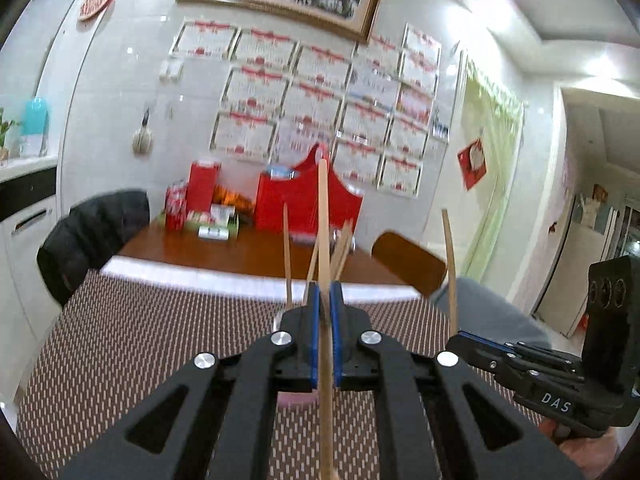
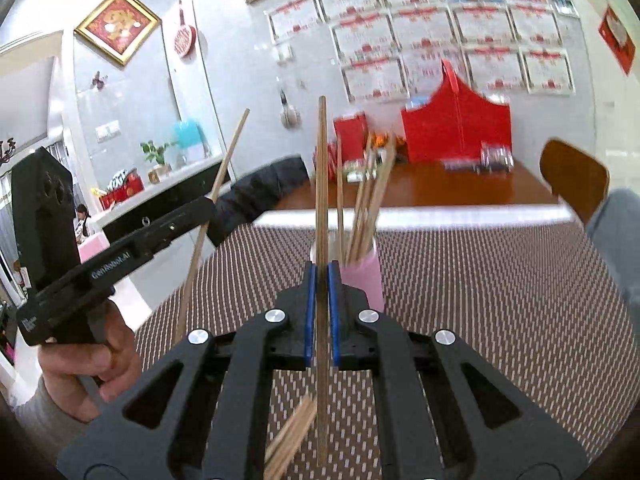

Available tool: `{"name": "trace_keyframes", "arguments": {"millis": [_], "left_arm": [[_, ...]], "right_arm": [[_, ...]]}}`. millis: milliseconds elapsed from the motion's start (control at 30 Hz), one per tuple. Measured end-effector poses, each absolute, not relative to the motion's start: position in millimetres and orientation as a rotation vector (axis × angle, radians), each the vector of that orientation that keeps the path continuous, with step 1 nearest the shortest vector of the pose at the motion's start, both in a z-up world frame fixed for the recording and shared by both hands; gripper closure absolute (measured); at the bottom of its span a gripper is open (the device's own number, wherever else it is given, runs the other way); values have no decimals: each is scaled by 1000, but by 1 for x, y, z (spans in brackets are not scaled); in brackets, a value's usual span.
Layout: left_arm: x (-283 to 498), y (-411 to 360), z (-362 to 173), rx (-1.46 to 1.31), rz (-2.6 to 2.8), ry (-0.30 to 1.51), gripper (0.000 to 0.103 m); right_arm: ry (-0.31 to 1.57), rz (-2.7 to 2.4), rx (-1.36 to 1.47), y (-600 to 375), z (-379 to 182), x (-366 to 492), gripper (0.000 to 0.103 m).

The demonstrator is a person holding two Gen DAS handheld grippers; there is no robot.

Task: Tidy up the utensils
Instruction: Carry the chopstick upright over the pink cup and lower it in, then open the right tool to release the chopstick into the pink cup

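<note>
Between the blue pads of the left tool [image 1: 327, 300], one wooden chopstick [image 1: 323, 216] clamped upright. Right tool [image 2: 322, 280] likewise closed on a single chopstick [image 2: 321, 184], also upright. Pink cup [image 2: 365, 276] just beyond, on the woven mat [image 2: 500, 300], holding more chopsticks [image 2: 370, 200]. Loose chopsticks [image 2: 292, 440] lie blurred below. Counter [image 2: 440, 186] carries a red bag [image 2: 456, 124].

Left wrist view: looks along its closed fingers, slightly downward, close above the counter [image 1: 160, 340], facing the certificate wall [image 1: 320, 100] at 12 o'clock.
Right wrist view: same heading, other hand-held gripper [image 2: 208, 208] at 9 o'clock.
Shared: counter, wall, red bag [image 2: 456, 128].
</note>
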State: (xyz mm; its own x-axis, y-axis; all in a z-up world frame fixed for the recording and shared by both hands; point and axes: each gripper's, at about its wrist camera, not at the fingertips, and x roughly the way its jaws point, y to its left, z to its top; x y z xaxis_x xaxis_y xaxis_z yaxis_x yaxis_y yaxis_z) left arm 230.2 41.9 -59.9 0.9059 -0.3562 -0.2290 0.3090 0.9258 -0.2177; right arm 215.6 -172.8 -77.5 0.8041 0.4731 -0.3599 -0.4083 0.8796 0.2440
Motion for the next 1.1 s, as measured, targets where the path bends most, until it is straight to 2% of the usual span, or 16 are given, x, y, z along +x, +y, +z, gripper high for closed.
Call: {"name": "trace_keyframes", "arguments": {"millis": [233,467,633,1100], "left_arm": [[271,30,-16,-165,-389,135,98],[317,18,-6,-196,-408,50,98],[352,13,-20,-245,-405,47,98],[385,15,-66,-267,-391,91,98]], "right_arm": [[312,493,182,-167,-25,261,97],[241,482,192,-158,7,312,97],[236,452,193,-154,-3,340,97],[276,446,201,-148,-36,375,96]]}}
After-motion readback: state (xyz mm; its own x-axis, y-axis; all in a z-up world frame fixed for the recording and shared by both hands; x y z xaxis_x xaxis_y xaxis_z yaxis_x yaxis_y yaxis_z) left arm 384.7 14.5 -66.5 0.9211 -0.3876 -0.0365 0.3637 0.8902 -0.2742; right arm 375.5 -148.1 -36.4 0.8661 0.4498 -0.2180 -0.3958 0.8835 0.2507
